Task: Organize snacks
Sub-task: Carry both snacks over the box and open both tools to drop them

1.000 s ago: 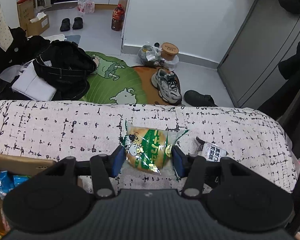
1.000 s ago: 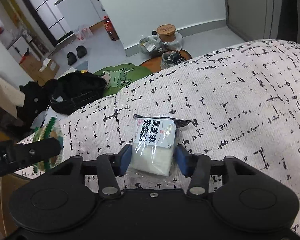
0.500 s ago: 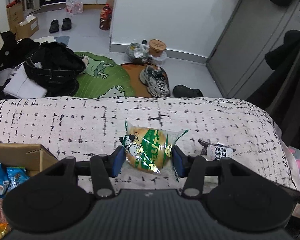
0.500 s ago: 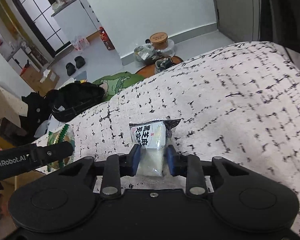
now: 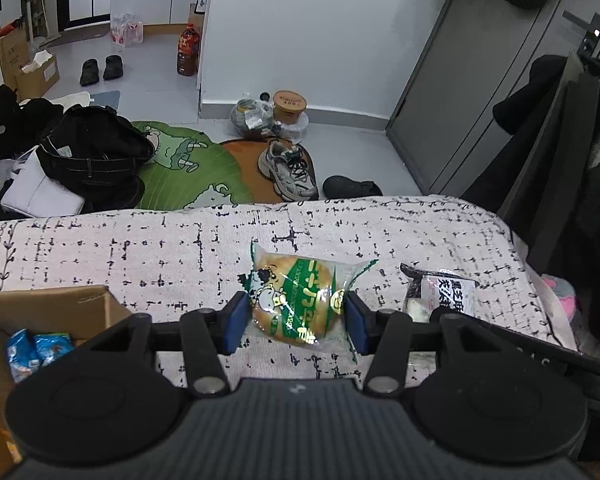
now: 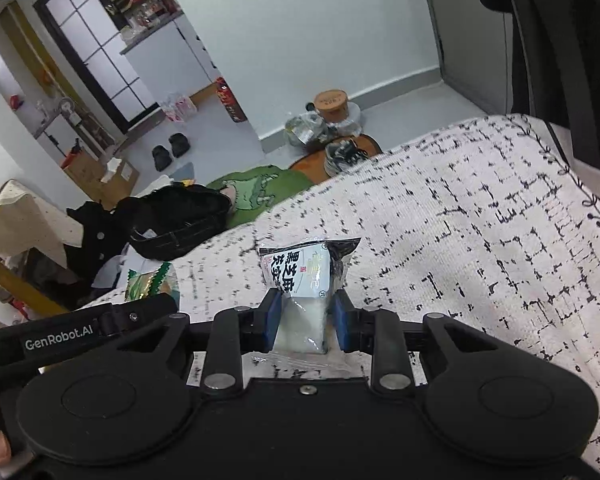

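My left gripper (image 5: 294, 318) is shut on a green and orange bread packet (image 5: 296, 300) and holds it above the white patterned cloth (image 5: 140, 252). My right gripper (image 6: 305, 322) is shut on a clear and white sesame snack packet (image 6: 302, 280) with black print, lifted off the cloth (image 6: 480, 240). That packet also shows in the left wrist view (image 5: 440, 292), at the right. The bread packet's edge shows in the right wrist view (image 6: 150, 280) behind the left gripper's arm. A cardboard box (image 5: 48, 308) with blue snack bags (image 5: 36, 352) stands at the lower left.
Beyond the cloth's far edge the floor holds a green mat (image 5: 180, 168), a black bag (image 5: 92, 152), sneakers (image 5: 288, 168) and a tub (image 5: 288, 104). A grey door (image 5: 480, 80) and dark hanging clothes (image 5: 580, 160) are at the right.
The right gripper has closed on the sesame packet and lifted it. The left gripper has risen with the bread packet, and the cardboard box has come into view.
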Demonstrator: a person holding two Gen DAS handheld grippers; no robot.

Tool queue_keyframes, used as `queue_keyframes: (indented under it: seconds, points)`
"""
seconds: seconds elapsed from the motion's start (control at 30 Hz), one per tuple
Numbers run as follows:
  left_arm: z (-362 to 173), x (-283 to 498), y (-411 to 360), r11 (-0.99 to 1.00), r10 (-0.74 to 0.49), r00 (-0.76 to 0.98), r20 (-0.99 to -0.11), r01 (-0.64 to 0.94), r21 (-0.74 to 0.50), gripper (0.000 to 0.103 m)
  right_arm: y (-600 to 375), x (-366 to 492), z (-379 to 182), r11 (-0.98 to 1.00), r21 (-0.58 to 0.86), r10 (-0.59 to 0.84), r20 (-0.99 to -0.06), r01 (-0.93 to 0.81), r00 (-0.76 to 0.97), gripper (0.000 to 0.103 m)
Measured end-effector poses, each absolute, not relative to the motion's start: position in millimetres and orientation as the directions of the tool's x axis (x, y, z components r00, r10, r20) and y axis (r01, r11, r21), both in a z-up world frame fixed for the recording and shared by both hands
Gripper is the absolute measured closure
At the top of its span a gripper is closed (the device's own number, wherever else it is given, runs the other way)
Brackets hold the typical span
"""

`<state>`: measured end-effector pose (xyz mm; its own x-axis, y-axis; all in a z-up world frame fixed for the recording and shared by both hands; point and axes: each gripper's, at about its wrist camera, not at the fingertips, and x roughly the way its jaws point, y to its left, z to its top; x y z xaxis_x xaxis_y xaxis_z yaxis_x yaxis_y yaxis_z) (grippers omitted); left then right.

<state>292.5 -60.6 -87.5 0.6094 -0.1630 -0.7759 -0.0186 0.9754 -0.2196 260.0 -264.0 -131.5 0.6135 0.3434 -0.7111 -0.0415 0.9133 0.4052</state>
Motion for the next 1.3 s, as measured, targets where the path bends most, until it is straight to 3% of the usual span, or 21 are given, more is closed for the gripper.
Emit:
queue_keyframes:
  seconds: [0.73,1.3]
  points:
    - [-26,222,-7,0.978,-0.131,0.678,-0.723,-0.031,-0.206,0.053,-229,206,-81,0.884,0.426,0.443,-0.628,-0.193,0.64,0.076]
    - [-53,184,71,0.97,-0.085,0.66,-0.746,-0.116,-0.213,0.053,-148,175,-75,0.845,0.416,0.534,-0.61,-0.337,0.586,0.076]
